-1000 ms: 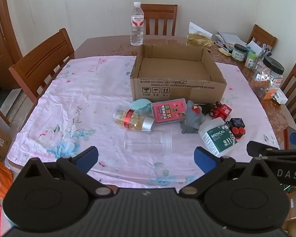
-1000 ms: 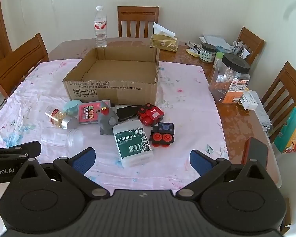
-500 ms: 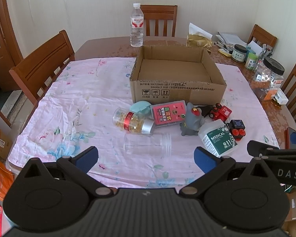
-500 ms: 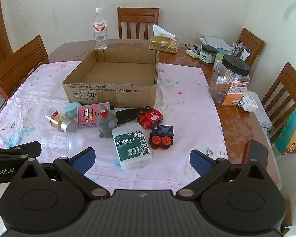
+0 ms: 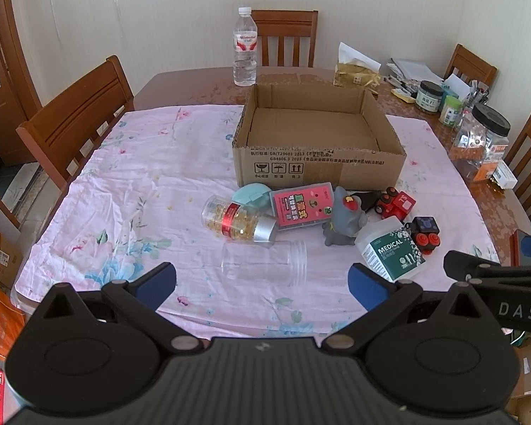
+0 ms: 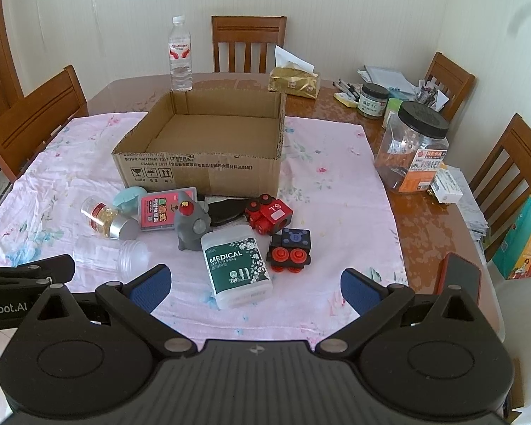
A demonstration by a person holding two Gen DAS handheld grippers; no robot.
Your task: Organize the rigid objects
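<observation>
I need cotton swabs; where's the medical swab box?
The medical swab box lies on the pink cloth, centre of the right wrist view, between the grey toy and black block toy.

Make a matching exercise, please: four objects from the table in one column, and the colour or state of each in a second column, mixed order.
Things:
1. cardboard box
2. clear jar
3. water bottle
4. toy truck

States:
A. red, near the box front
B. standing upright behind the box
C. lying on its side, lid off
D. open, nothing inside

Pairs: 1-D, 2-C, 3-B, 4-A
</observation>
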